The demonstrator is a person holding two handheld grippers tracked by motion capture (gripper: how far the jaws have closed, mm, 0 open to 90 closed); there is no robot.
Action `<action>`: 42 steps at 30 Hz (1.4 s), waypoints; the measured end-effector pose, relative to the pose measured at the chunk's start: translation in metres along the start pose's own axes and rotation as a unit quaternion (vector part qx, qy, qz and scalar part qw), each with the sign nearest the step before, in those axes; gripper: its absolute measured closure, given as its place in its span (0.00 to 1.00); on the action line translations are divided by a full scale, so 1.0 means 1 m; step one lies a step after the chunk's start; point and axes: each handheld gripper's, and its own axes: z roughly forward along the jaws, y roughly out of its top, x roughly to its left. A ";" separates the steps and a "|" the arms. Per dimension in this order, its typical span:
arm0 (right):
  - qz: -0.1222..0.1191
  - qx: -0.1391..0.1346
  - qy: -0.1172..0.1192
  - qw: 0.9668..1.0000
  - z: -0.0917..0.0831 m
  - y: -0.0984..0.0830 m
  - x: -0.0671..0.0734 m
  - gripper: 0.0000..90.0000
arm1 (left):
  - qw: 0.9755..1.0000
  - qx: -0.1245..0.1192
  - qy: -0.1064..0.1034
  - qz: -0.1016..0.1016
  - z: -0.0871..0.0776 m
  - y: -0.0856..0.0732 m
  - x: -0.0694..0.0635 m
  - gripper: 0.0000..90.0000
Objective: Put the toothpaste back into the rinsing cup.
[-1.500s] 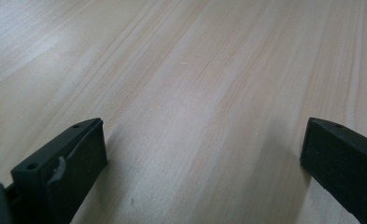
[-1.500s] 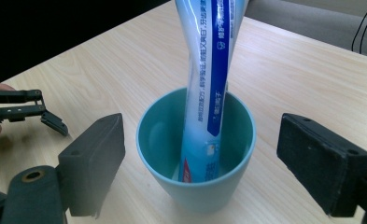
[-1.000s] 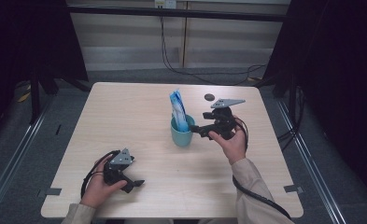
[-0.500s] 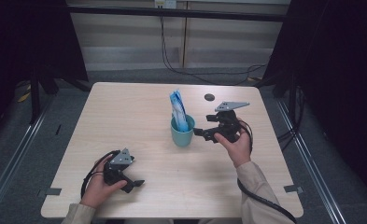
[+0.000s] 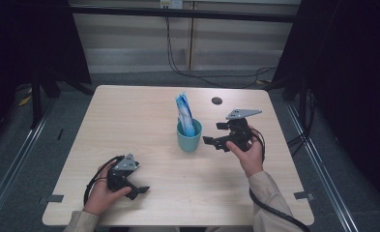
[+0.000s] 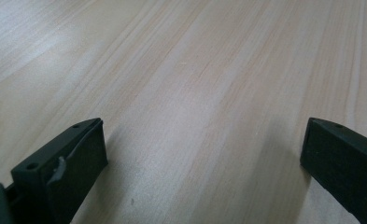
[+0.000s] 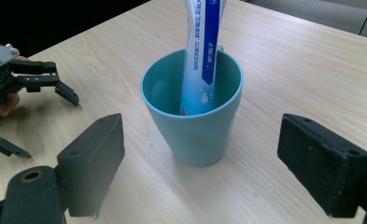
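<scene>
**A:** Where does the cup stand for you?

**B:** Your teal cup point(image 5: 189, 137) stands upright near the middle of the tabletop point(image 5: 129, 130), a little toward the far side. A blue-and-white tube point(image 5: 184, 114) stands in it, leaning against the rim and rising well above it. In the right gripper view the cup point(image 7: 194, 112) sits straight ahead between your 2 jaws but beyond their tips, and the tube point(image 7: 201, 51) runs up out of the top edge.

**A:** And the right gripper?

**B:** Your right gripper point(image 5: 215, 134) is just beside the cup on its right, pointing at it and not touching it. Its jaws are spread wide, wider than the cup, with nothing between them. Your right hand point(image 5: 248, 153) holds it from behind, and the grey 3-cornered plate point(image 5: 243, 114) sits on top.

**A:** The left one?

**B:** Your left gripper point(image 5: 138, 186) is down at the near left part of the tabletop, well apart from the cup, with your left hand point(image 5: 103, 191) around it. In the left gripper view its jaws stand far apart over bare wood, empty. In the right gripper view you see it at the left edge point(image 7: 36, 112), also spread.

**A:** Anything else on the tabletop?

**B:** 1 small dark round thing point(image 5: 216, 100) lies near the far edge, beyond your right gripper; I cannot tell what it is.
</scene>
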 end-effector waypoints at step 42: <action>0.006 0.026 -0.004 1.000 -0.018 -0.056 -0.013 0.17 | 1.000 0.000 0.000 0.000 0.000 0.000 0.000 0.00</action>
